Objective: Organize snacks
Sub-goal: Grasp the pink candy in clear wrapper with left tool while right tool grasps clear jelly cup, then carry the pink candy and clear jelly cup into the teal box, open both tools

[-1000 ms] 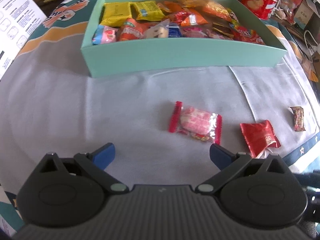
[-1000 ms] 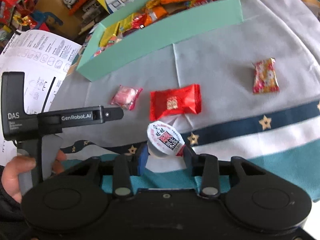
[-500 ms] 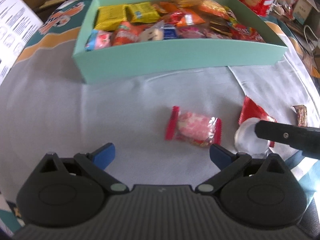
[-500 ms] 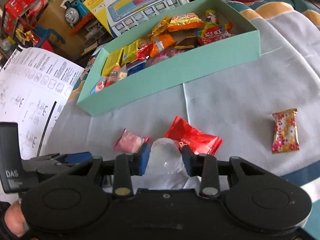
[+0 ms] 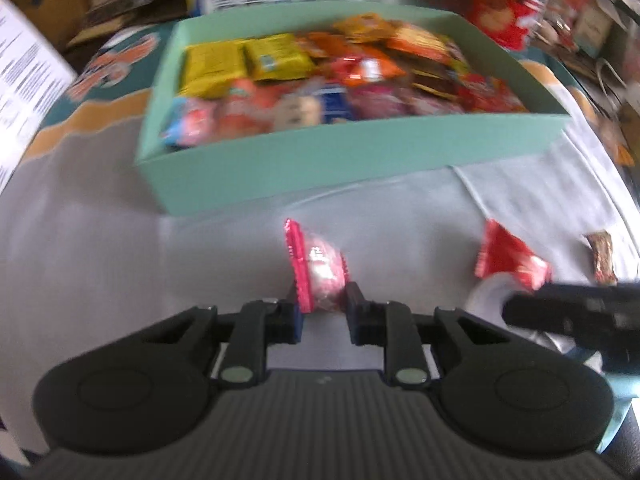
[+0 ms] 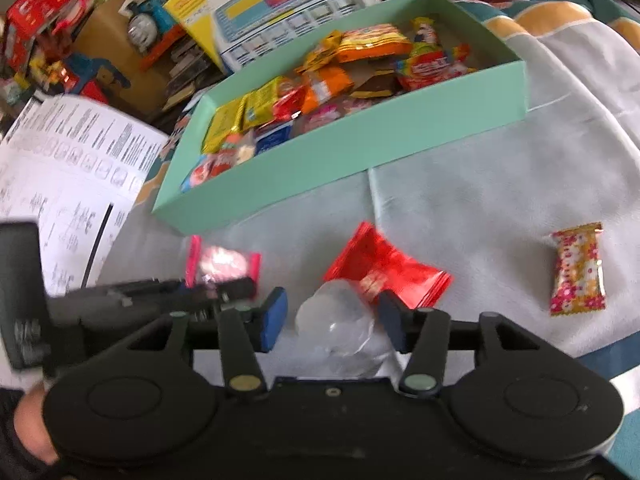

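Note:
A pink candy [image 5: 322, 268] with red ends stands crumpled between the fingers of my left gripper [image 5: 322, 314], whose jaws are closing and pressing on it. The same candy [image 6: 222, 262] shows in the right wrist view, just past the left gripper's black finger [image 6: 160, 296]. My right gripper [image 6: 332, 318] is opening around a clear jelly cup [image 6: 340, 344] that rests on the grey cloth, with small gaps at both pads. A red packet [image 6: 384, 268] lies just beyond the cup. The teal box [image 5: 320, 168], full of snacks, stands further back.
A flowered candy [image 6: 576, 268] lies alone on the cloth to the right. A white printed sheet [image 6: 60, 184] hangs off the table's left side. Toy boxes and a red snack bag [image 5: 504, 4] crowd the space behind the box. A person's hand [image 6: 28, 420] holds the left gripper.
The left jaws went from wide open to closed around the pink candy. The right jaws, earlier tight on the jelly cup, have spread apart from it.

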{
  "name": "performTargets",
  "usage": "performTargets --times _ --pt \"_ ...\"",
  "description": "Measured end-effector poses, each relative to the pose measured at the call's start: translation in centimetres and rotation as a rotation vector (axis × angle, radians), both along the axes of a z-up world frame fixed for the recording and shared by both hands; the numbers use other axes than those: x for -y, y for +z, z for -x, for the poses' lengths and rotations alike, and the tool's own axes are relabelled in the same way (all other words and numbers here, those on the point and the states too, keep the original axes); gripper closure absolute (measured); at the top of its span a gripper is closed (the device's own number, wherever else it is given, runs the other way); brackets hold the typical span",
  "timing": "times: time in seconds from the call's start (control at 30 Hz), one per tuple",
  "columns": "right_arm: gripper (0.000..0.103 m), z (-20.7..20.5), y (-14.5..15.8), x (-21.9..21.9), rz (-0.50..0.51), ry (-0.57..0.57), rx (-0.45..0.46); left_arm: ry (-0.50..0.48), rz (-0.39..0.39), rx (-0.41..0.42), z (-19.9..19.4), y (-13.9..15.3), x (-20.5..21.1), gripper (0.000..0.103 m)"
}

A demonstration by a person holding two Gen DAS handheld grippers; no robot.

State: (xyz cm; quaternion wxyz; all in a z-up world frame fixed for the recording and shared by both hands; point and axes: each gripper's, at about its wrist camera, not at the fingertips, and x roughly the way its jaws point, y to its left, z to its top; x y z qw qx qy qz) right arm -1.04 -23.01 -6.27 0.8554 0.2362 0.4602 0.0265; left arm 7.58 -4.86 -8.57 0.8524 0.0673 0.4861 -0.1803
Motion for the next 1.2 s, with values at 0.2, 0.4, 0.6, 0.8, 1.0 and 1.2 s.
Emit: performTargets --times 0.2,0.4,0.6,0.8,1.0,1.2 --pt "0.05 -1.2 -0.8 -2.6 0.096 0.051 -0.025 0.037 0.058 -0.026 -0.2 0.0 -3.0 0.083" --pt "0.069 -2.7 -0.8 -4.8 0.181 0.119 -0.006 0.043 0.083 -0.027 -0.3 -0.1 -3.9 0.081" --pt "0.067 -2.6 -1.0 -5.9 0.21 0.141 0.017 0.044 0.086 -0.016 -0.5 -0.2 -3.8 0.08" --pt "0.069 -2.1 -0.9 -6.7 0.267 0.181 0.039 0.078 0.088 0.001 -0.5 -0.2 -4.1 0.09" --pt "0.069 -2.0 0.1 -5.9 0.227 0.171 0.053 0.067 0.09 0.013 -0.3 0.9 -4.1 0.091" --pt "0.069 -2.2 2.7 -4.2 0.187 0.123 0.119 0.027 0.115 0.046 0.0 3.2 -3.2 0.091"
